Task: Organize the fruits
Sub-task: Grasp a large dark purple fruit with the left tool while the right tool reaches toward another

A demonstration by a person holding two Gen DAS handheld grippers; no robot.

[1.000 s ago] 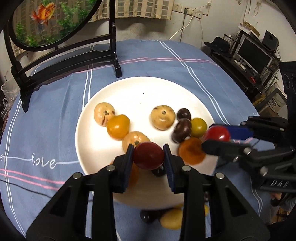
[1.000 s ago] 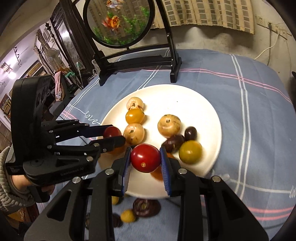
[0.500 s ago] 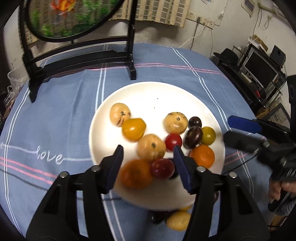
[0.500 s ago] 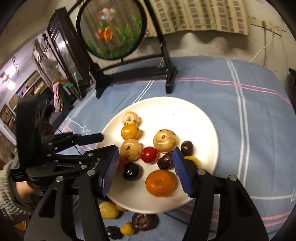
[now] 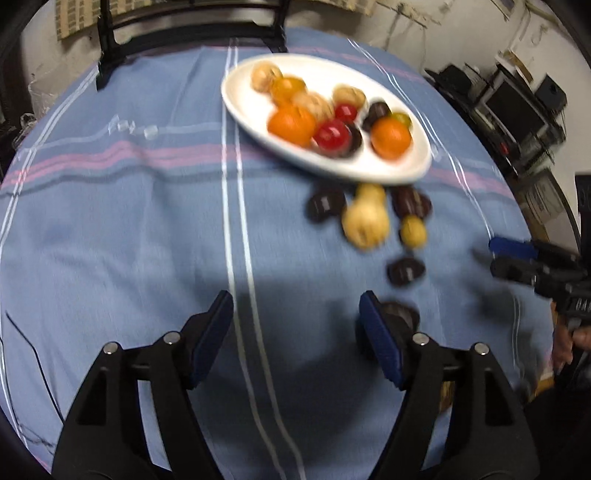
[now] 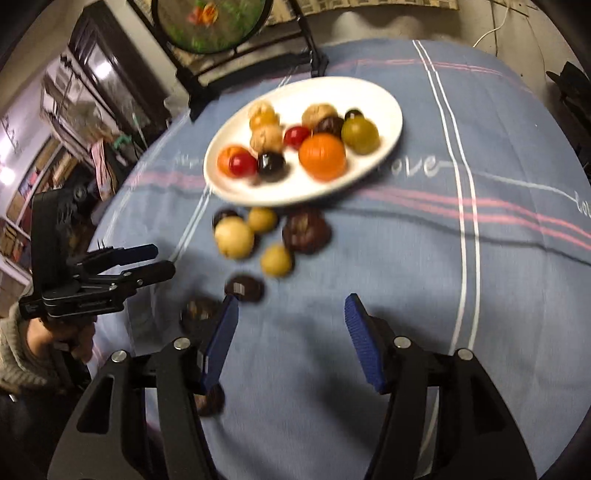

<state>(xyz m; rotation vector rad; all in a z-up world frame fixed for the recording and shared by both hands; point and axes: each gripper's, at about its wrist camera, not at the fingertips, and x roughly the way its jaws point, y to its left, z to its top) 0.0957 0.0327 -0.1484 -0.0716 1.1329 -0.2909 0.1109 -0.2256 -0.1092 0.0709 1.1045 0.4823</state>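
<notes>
A white plate (image 5: 251,107) (image 6: 373,92) on the blue cloth holds several fruits: oranges (image 5: 290,123), red tomatoes (image 5: 332,134), tan and dark ones. Loose fruits lie on the cloth in front of it: a pale yellow one (image 5: 365,221) (image 6: 233,236), small yellow ones (image 6: 276,260), dark ones (image 5: 405,271) (image 6: 306,229). My left gripper (image 5: 297,332) is open and empty, pulled back over the cloth; it also shows in the right wrist view (image 6: 155,260). My right gripper (image 6: 290,332) is open and empty, near a dark fruit (image 6: 244,288); it shows at the right of the left wrist view (image 5: 498,254).
A black stand with a round fish picture (image 6: 210,22) stands at the table's far side. Shelves and clutter (image 5: 517,107) lie beyond the table's right edge. A blue striped cloth (image 5: 129,221) covers the round table. Both views are blurred.
Both grippers let go of their red tomatoes onto the plate, opened wide, and drew back and down from the plate to the near cloth by the loose fruits.
</notes>
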